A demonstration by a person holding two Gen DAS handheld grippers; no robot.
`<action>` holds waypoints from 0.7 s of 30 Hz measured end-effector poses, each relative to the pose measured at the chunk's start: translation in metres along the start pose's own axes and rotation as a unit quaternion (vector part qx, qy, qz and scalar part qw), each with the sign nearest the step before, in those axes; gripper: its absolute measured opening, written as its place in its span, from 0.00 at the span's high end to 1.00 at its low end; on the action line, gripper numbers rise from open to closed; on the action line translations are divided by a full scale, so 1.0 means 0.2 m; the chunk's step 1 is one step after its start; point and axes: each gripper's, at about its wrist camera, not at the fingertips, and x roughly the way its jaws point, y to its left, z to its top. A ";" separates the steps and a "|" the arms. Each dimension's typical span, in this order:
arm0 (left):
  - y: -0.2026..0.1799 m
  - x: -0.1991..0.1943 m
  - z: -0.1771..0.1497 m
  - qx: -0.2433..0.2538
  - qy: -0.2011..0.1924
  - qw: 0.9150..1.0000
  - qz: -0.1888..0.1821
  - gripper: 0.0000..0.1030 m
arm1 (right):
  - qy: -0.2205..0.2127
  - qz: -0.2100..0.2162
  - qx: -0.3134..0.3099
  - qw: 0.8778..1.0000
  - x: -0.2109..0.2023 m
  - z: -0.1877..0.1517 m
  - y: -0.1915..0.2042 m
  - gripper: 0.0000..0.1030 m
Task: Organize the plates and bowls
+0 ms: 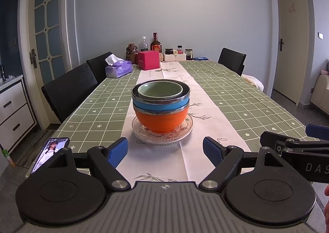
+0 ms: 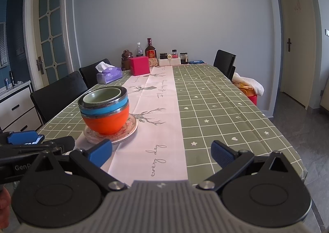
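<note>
Dining table (image 1: 236, 97) under a green checked cloth with a pale runner (image 1: 160, 163) down the middle; grey wall behind.

Far left, left wrist view: a phone (image 1: 44, 153) with its screen lit, propped at the table's near corner. Black chairs (image 1: 70, 89) along the left edge. Further back, a purple tissue pack (image 1: 118, 69), then a pink box (image 1: 148, 60), bottles and jars against the wall.

Centre: the stack sits on the runner. A clear glass plate (image 1: 162, 130) lies flat at the bottom; an orange bowl (image 1: 161, 119) stands on it, a blue bowl (image 1: 160, 104) is nested in that, and a small green bowl (image 1: 160, 90) sits inside the top steel rim. All upright.

Left gripper (image 1: 165, 151): blue pads spread wide apart, nothing between them, near the plate's front edge but not touching.

Right gripper (image 2: 161, 151): pads likewise apart and empty, over the runner, with the stack off to its left. Its tip shows at the right edge of the left wrist view.
</note>
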 end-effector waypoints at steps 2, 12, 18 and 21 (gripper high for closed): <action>0.00 0.00 0.00 0.000 0.000 1.000 0.000 0.06 | 0.001 0.000 0.000 1.000 0.00 0.00 0.00 0.03; 0.00 0.00 0.00 -0.002 0.000 1.000 0.001 0.06 | 0.004 0.002 0.000 1.000 0.01 -0.01 0.01 0.03; 0.00 0.00 0.00 -0.003 0.001 1.000 0.000 0.06 | 0.008 0.004 0.002 1.000 0.02 -0.02 0.01 0.03; 0.00 0.00 0.00 -0.003 0.002 1.000 -0.001 0.06 | 0.009 0.004 0.003 1.000 0.02 -0.01 0.00 0.03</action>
